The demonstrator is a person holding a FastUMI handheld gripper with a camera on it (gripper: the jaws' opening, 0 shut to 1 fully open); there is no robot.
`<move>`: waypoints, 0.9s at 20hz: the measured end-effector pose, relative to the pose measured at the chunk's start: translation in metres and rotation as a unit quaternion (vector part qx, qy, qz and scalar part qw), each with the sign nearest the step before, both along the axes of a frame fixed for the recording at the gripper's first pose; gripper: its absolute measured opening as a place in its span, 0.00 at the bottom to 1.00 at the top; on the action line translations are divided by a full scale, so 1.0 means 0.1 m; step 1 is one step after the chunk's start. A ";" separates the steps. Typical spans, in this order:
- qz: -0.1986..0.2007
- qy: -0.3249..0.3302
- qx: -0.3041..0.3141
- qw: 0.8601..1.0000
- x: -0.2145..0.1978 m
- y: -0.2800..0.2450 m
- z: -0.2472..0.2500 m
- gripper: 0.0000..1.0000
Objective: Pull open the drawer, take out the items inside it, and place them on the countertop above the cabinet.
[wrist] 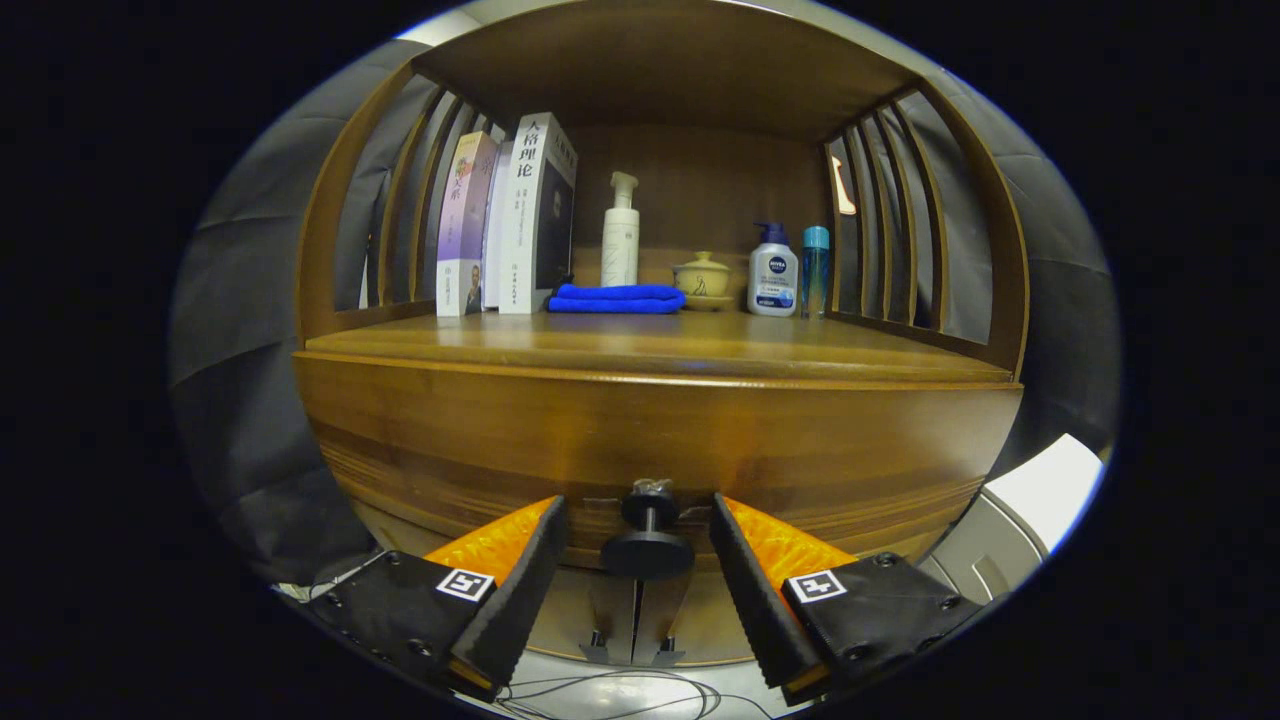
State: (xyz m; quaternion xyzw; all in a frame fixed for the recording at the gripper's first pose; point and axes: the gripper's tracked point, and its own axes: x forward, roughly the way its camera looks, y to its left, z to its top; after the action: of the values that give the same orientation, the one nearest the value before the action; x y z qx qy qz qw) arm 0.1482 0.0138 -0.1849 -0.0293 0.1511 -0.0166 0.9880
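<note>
A wooden cabinet fills the scene, its drawer front (650, 450) closed and flush below the countertop (650, 345). A dark round knob (647, 540) sticks out from the drawer front. My gripper (640, 520) is open, with one finger on each side of the knob and a gap left on both sides, so neither finger touches it. The inside of the drawer is hidden.
On the countertop stand several books (505, 225) at the left, a folded blue cloth (617, 298), a white pump bottle (621, 235), a small lidded pot (703, 275), a white lotion bottle (773, 275) and a slim blue bottle (815, 260). Slatted wooden sides flank the shelf. A white object (1030, 500) sits right of the cabinet.
</note>
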 end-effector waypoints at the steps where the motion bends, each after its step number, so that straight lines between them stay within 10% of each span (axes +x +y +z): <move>1: -0.003 0.000 0.003 1.000 -0.01 -0.02 -0.01 0.88; 13: -0.020 0.025 0.049 0.998 -0.05 -0.05 -0.09 0.28; 18: -0.017 0.034 0.058 0.998 -0.08 -0.05 -0.12 0.28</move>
State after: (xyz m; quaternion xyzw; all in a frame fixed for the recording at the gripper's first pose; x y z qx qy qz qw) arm 0.1398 0.0084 -0.1968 0.0299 0.1858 -0.0233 0.9819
